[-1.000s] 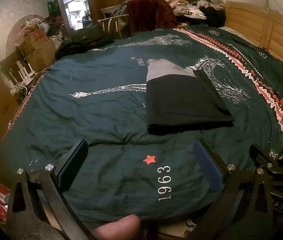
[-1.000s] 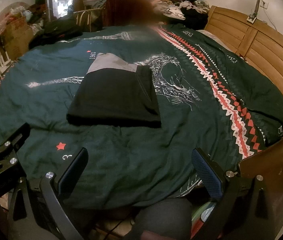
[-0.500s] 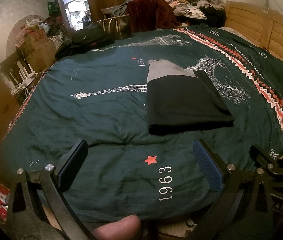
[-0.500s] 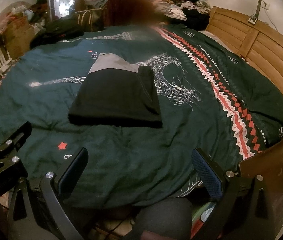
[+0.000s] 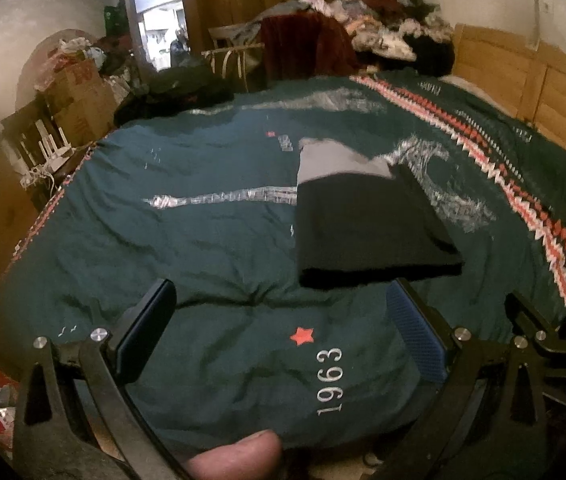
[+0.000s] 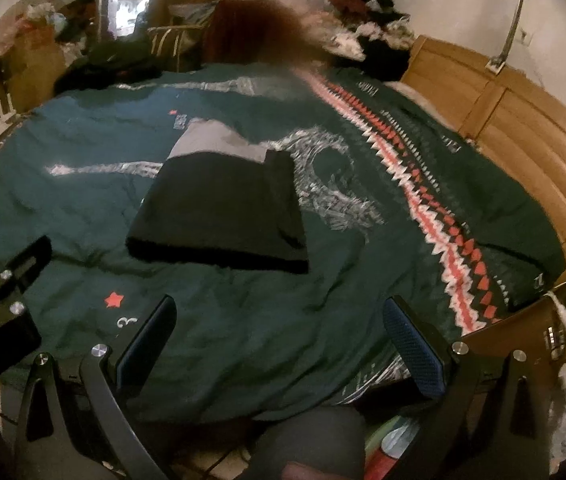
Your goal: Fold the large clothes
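Left wrist view, folded black garment [image 5: 363,228] beyond left gripper [image 5: 281,334], both grippers' fingers apart, empty.

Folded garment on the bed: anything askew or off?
Nothing stands out. The black garment lies flat as a tidy rectangle on the green bedspread, grey part at its far end. Both grippers are open, clear of it.

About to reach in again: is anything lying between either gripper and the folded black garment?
Nothing visible. Only bare green bedspread lies between the open left gripper, the open right gripper and the folded black garment.
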`<state>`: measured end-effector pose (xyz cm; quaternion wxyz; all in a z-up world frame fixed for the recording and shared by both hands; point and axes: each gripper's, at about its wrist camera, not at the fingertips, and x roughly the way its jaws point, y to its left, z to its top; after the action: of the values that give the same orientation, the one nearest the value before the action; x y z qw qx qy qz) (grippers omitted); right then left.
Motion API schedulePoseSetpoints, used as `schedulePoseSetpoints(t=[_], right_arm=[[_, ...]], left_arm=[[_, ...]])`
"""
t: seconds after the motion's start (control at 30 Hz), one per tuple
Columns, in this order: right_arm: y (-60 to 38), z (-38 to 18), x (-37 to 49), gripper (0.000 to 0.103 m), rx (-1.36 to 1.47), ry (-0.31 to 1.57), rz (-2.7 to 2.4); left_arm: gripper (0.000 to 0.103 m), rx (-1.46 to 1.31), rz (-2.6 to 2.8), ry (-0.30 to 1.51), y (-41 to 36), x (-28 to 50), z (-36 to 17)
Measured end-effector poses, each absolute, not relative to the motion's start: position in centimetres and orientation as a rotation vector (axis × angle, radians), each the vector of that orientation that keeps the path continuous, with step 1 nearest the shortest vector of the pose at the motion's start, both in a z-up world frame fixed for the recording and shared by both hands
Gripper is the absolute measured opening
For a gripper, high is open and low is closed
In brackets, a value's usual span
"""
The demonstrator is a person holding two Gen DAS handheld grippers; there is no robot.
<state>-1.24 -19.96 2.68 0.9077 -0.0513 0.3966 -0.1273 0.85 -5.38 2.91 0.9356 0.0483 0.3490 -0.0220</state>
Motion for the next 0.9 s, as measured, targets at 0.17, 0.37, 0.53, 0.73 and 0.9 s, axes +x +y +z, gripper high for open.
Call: schedulePoseSetpoints(t=[0.17,0.37,0.53,0.73,0.9], right_arm=[[-20.1,4.5,-1.9,0.103,-0.133,0.733,-0.307],[-20.6,5.5,-2.4,0.103,-0.093,0.702,-0.277],[-20.6,5.5,-2.6,0.103,-0.087,0.699,-0.262],[-21.1,5.0,-2.3,0.103,-0.071,0.714,-0.255],[-21.4,4.5,-2.1,0.103,-0.060,0.727,-0.252]], left_arm=[[0.103,0.090,-0.054,0.646,-5.4,0.2,4.1],[0.103,0.092,-0.057,0.598,-5.6,-0.2,4.9],[0.103,0.101,-0.052,0.599,-6.0,-0.1,4.7],[0.103,0.111,-0.044,0.610,-6.3,0.0,4.5],[0.103,0.120,-0.041,0.622,-6.5,0.2,4.2]])
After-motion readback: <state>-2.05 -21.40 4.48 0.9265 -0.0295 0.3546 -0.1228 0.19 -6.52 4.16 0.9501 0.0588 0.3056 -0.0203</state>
